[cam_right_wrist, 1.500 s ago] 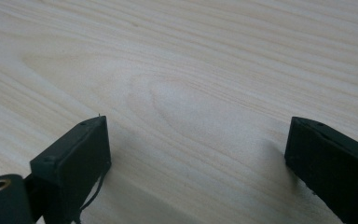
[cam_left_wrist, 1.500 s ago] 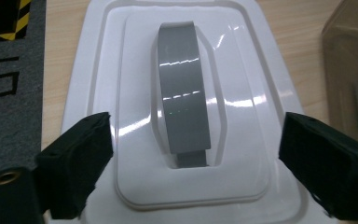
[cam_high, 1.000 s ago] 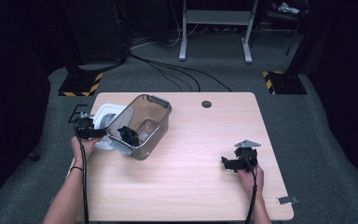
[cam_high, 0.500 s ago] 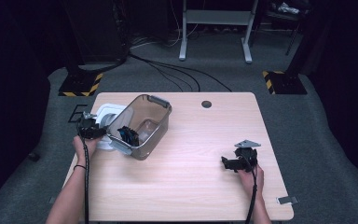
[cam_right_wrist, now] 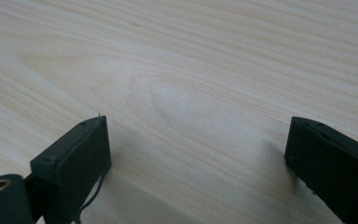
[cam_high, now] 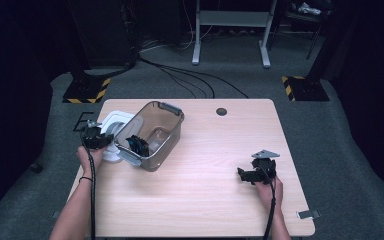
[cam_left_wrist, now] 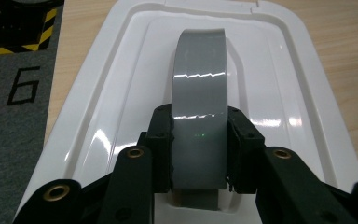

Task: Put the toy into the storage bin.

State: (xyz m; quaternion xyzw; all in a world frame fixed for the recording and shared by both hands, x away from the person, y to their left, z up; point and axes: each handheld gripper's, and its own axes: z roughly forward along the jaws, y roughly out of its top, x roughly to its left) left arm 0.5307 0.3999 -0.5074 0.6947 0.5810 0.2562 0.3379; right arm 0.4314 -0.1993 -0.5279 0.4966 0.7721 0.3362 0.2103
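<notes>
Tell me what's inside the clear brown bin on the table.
Through the tinted bin a black object shows near the front wall and a clear boxy shape behind it. The wall hides what they are.

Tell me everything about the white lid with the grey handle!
The white lid is glossy plastic, rectangular with rounded corners and stepped ridges. It lies flat on the wooden table at its left edge, beside the clear brownish container. A shiny grey handle arches along its middle. The left gripper has just been closing and now its jaws clamp the handle from both sides.
</notes>
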